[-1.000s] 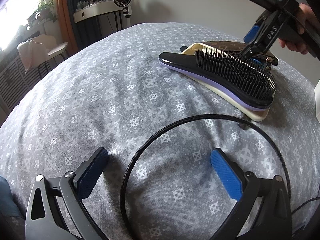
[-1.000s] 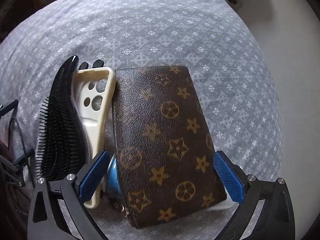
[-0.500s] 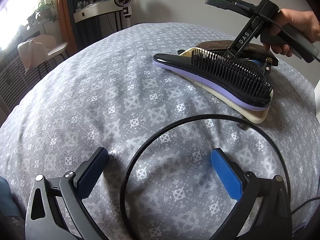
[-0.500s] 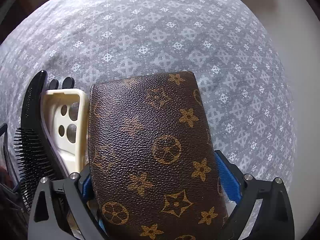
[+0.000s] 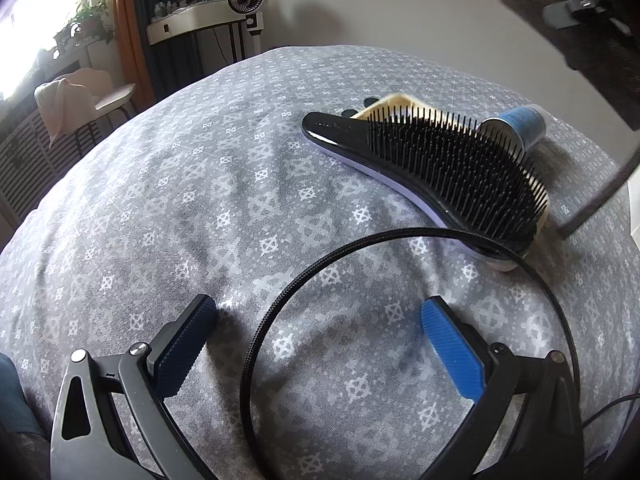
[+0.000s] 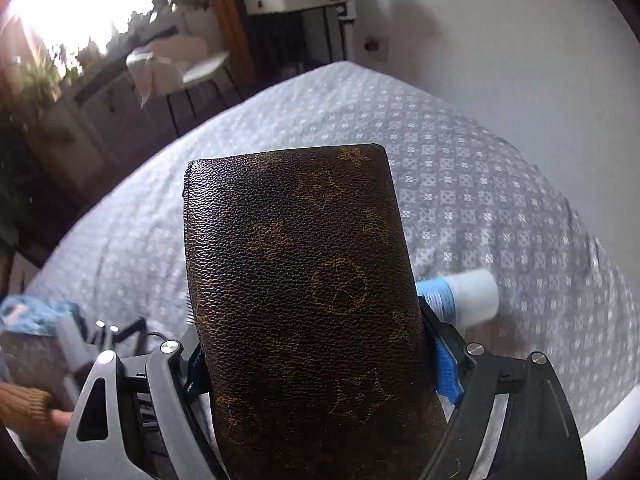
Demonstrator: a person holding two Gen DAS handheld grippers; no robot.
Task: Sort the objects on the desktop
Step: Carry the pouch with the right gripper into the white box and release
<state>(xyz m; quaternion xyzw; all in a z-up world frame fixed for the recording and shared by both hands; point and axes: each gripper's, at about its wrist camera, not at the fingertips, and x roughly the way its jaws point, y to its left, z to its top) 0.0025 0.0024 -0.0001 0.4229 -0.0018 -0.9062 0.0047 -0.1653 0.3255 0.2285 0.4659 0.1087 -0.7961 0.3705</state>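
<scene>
The right hand-held gripper (image 6: 316, 360) clamps a brown monogram wallet (image 6: 304, 280) by its long edges, its jaws having just been closing onto it, and holds it clear above the grey patterned counter (image 5: 200, 200). The wallet's long axis runs from 6 toward 12 o'clock in the right wrist view, its free short end pointing out at 12 toward the far counter edge and the white wall. A blurred strip of the wallet (image 5: 560, 8) shows at 1 o'clock in the left wrist view, high off the cloth. Below, a black hairbrush (image 5: 440, 164) lies bristles up on a cream phone case (image 5: 394, 104), its long axis running from 11 to 4 o'clock and its handle tip pointing toward 11. A blue-labelled tube (image 5: 524, 124) rests just beside the brush head at 2 o'clock. A black headband (image 5: 360, 248) arcs across the near cloth, one end touching the brush's wide end. The left hand-held gripper (image 5: 320, 340) stands open at 6 o'clock, its pads on either side of the headband's near left arc but apart from it. Bare cloth spreads from 8 to 12 o'clock up to the counter's far edge.
</scene>
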